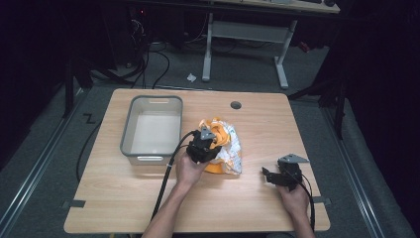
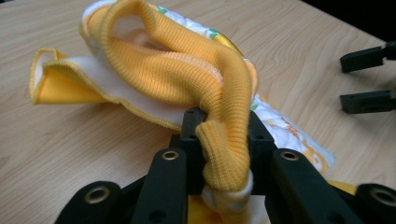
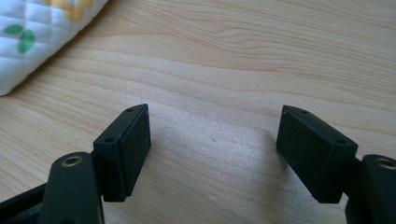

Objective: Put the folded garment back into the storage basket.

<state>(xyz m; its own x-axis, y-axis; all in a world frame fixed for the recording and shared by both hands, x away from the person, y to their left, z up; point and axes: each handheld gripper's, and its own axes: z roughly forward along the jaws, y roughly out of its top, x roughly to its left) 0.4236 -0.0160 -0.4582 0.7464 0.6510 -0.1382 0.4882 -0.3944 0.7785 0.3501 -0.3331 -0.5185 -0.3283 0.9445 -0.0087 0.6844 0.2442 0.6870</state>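
Observation:
A crumpled yellow and white garment [image 1: 225, 144] lies near the middle of the wooden table [image 1: 257, 119]. My left gripper [image 1: 202, 145] sits on its left side, shut on a yellow ribbed band of the garment [image 2: 219, 116] that drapes over the jaws. My right gripper [image 1: 269, 176] rests low on the table to the right of the garment, open with nothing between its fingers [image 3: 128, 144]. A quilted white corner of the garment [image 3: 32, 37] shows at the top left of the right gripper view. The right gripper's fingers [image 2: 366, 100] also show at the far right of the left gripper view.
A grey plastic bin [image 1: 152, 128] stands left of the garment, with nothing in it. A round cable hole [image 1: 236, 105] is near the table's far edge. Beyond the table is a desk frame [image 1: 245, 44] and cables on the floor.

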